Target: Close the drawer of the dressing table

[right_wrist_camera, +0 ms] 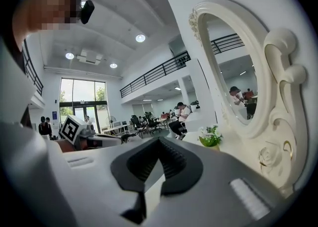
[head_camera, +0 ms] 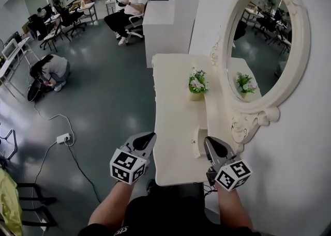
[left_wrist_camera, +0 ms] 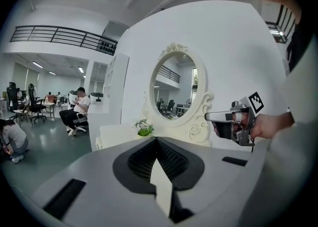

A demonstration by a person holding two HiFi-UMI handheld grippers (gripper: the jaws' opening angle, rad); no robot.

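Tools pressed together, right tool [head_camera: 207, 140] just beside drawer [head_camera: 197, 142], left tool [head_camera: 153, 135] farther off

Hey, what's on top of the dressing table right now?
A small flower pot stands on the table top beside the mirror. A small white piece sits by the mirror's base, unclear what. The right gripper covers the near right corner.

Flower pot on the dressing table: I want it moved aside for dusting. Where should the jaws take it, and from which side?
Grip the pot low on its body, under the flowers, which spread wider and would likely crush. Come from the table front, the head view's left; the mirror stands close on the other side.
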